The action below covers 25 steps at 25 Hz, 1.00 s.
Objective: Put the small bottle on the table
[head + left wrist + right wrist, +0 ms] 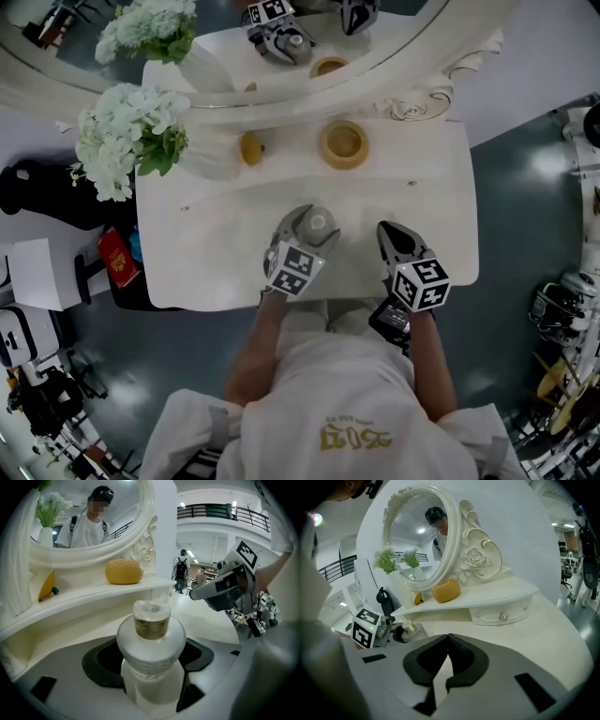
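My left gripper (pixel 302 234) is shut on the small bottle (pixel 317 223), a white frosted one with a brownish clear cap, over the front middle of the white dressing table (pixel 225 244). In the left gripper view the bottle (pixel 150 644) stands upright between the black pads (pixel 101 663) of the left gripper (pixel 149 660); its base is hidden, so I cannot tell whether it touches the table. My right gripper (pixel 401 242) hovers to its right, shut on nothing. The right gripper view shows the right gripper (pixel 447 639) closed, and the left gripper (pixel 382 630) with the bottle cap (pixel 408 626) at the left.
An oval mirror (pixel 234 56) stands at the back. On the raised shelf (pixel 281 178) are a vase of white flowers (pixel 131 131), a small yellow fruit (pixel 250 147) and a round yellow jar (pixel 343 143). A small drawer (pixel 501 613) sits under the shelf.
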{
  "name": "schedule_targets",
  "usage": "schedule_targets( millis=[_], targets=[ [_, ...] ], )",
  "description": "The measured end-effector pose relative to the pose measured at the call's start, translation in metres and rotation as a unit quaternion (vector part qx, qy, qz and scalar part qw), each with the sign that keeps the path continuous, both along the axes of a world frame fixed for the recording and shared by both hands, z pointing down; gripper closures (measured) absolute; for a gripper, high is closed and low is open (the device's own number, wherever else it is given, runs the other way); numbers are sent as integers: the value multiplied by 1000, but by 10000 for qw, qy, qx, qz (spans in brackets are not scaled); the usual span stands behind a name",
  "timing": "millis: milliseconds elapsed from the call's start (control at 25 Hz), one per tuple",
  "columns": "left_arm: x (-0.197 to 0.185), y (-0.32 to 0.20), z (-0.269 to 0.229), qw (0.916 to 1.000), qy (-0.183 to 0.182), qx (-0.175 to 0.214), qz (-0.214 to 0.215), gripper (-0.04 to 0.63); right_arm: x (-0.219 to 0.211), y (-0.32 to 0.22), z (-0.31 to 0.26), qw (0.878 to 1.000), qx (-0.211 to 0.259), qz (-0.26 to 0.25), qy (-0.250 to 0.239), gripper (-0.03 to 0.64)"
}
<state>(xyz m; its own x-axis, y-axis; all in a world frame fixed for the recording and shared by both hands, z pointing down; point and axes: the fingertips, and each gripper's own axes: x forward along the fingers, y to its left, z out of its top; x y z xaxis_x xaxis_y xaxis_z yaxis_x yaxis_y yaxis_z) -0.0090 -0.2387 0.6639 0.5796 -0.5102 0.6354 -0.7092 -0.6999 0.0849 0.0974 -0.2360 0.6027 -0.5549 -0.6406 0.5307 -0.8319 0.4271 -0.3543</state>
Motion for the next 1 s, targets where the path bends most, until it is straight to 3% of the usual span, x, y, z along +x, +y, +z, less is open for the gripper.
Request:
schedule_targets(
  millis=[240, 680, 1000],
  targets=[
    [1, 1, 2, 9996, -215, 160, 62, 251, -5, 3, 0, 10000, 16, -68, -5, 604],
    [-5, 3, -4, 9979, 427, -329, -362, 216, 4, 13, -12, 9998, 202, 68, 17, 603],
    [-20, 18, -13, 9971, 468, -281, -521, 216, 2, 26, -31, 9987, 475, 164, 31, 603]
  ],
)
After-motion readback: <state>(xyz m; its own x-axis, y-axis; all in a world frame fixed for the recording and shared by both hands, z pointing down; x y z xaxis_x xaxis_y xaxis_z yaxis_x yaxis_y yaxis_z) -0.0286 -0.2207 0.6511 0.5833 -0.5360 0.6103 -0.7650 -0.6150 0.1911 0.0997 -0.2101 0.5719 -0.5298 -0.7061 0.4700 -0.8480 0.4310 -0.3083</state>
